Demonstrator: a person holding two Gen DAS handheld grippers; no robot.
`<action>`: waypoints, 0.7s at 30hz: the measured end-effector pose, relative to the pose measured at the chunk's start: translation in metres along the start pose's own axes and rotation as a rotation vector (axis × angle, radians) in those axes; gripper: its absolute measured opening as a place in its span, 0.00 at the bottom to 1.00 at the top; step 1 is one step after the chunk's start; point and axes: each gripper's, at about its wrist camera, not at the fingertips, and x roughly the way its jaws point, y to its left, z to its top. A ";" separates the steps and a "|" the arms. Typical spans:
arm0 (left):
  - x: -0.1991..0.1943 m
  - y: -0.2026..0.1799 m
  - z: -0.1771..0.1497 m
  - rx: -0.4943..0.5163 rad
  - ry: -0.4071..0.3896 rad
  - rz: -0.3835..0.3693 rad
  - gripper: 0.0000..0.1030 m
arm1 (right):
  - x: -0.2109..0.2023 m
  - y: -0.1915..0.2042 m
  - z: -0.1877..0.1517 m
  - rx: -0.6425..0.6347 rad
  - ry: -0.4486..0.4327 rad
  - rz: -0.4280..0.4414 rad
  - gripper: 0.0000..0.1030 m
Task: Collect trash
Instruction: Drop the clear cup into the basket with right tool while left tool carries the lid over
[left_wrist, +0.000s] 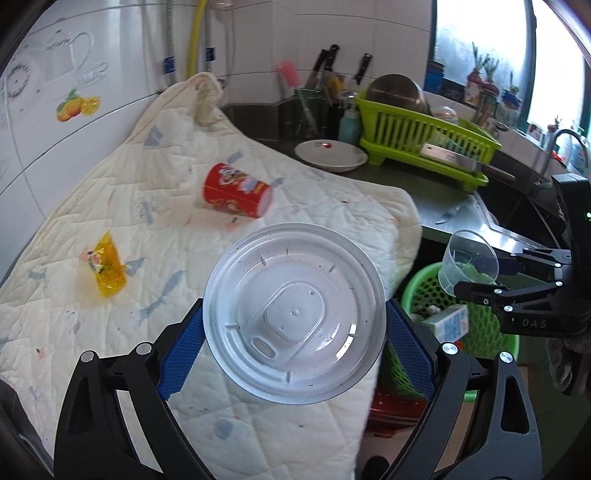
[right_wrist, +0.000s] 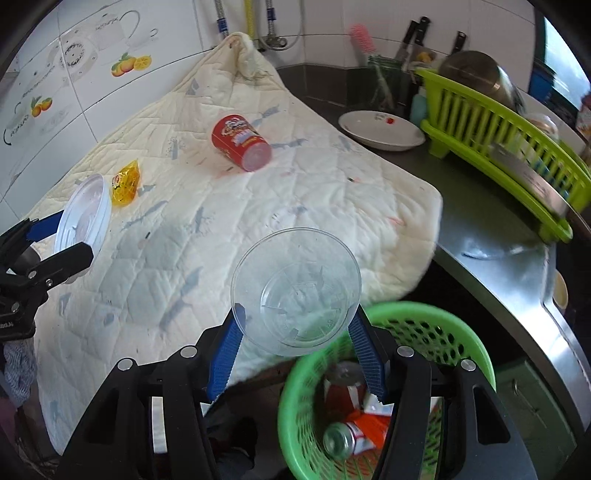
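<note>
The right tool (right_wrist: 295, 332) grips a clear plastic cup (right_wrist: 295, 291) at lower centre, just above the rim of the green basket (right_wrist: 476, 354); the drop-off step seems in hand, calling for a short move forward and release. The left tool (left_wrist: 293, 328) clamps a white lid (left_wrist: 293, 314) by its edges, lower centre. Cloth on the table (right_wrist: 491, 221) overhangs beside the basket. A red cup (left_wrist: 236, 190) and what looks like a yellow wrapper (left_wrist: 107, 267) lie upper left, with open room around them.

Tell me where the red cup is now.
The red cup lies on its side on the white quilt, toward the far middle in both wrist views, right of the yellow wrapper and left of the white plate.
</note>
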 end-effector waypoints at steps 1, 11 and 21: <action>-0.001 -0.008 0.000 0.009 -0.001 -0.008 0.88 | -0.004 -0.004 -0.004 0.008 -0.001 -0.006 0.54; -0.004 -0.065 0.004 0.085 -0.005 -0.086 0.88 | -0.042 -0.068 -0.062 0.126 0.019 -0.100 0.55; 0.005 -0.101 0.009 0.136 0.003 -0.143 0.88 | -0.050 -0.103 -0.088 0.209 0.044 -0.156 0.55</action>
